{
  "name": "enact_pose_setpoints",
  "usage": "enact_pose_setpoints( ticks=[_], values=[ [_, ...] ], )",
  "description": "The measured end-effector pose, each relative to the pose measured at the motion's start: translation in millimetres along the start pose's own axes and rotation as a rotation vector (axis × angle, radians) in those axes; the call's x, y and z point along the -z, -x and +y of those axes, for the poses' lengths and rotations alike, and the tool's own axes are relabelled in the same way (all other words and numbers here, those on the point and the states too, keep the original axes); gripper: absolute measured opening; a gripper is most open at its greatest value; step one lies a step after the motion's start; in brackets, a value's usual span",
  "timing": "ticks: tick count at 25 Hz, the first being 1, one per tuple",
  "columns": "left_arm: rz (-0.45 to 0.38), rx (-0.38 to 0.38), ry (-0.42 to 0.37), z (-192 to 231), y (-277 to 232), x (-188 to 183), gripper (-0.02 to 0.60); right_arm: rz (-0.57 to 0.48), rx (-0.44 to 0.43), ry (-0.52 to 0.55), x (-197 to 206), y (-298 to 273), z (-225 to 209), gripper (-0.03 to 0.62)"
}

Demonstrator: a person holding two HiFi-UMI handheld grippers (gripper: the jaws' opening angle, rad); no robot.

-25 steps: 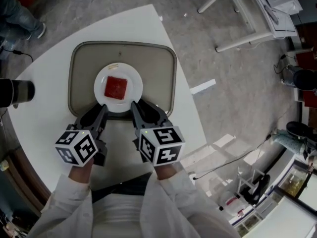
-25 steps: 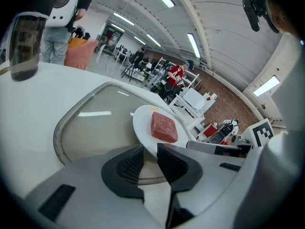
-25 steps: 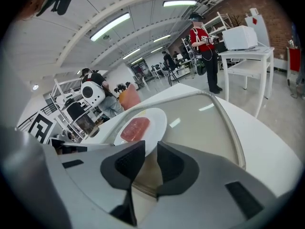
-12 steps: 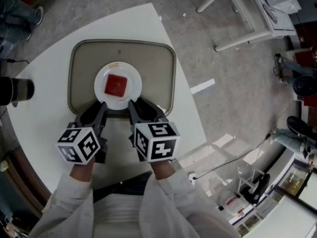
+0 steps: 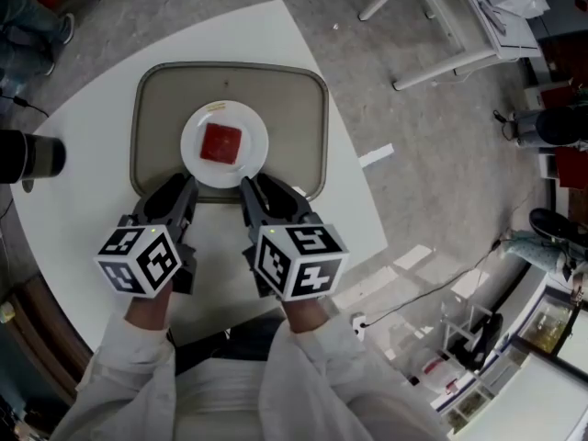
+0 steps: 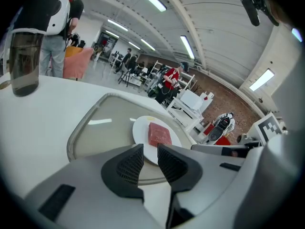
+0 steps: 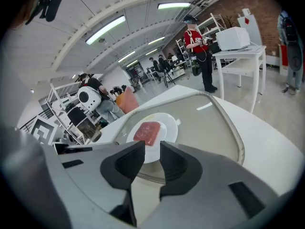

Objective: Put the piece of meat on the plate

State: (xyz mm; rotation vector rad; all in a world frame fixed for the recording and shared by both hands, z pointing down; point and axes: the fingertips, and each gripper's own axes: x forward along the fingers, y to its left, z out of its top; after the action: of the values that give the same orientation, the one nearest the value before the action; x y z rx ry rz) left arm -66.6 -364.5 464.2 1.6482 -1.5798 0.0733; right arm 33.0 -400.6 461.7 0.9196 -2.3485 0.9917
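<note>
One piece of meat (image 5: 220,142) on one plate (image 5: 194,156), one tray (image 5: 156,108)

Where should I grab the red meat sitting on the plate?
Pinch the meat across two opposite straight edges, coming down from above. It is a thin square slab lying flat on the plate, so a sideways approach would probably hit the rim.

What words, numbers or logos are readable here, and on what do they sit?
No readable text anywhere.
The white cubes at left and right bear only black square patterns, no letters.
The round white plate and beige tray show no lettering.
</note>
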Motion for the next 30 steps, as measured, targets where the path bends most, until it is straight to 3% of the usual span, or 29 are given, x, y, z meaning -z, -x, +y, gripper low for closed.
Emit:
enact_pose_setpoints(
  ticks=[10,18,24,30],
  values=[
    [-0.053,0.105,-0.075,-5,77,-1,0.075,-0.129,0.000,0.047,10,44,66,0.086],
    [-0.082,0.218,-0.132,-6,168,16,0.074,-0.241,-0.075,0.195,38,96,157,0.066],
    [-0.119,0.298,-0.195,-15,228,30,0.072,-0.333,-0.134,0.241,65,136,209,0.035],
    [-0.147,0.363,-0.254,-20,283,50,0.029,-0.340,-0.080,0.270,103,168,244,0.029]
  ],
)
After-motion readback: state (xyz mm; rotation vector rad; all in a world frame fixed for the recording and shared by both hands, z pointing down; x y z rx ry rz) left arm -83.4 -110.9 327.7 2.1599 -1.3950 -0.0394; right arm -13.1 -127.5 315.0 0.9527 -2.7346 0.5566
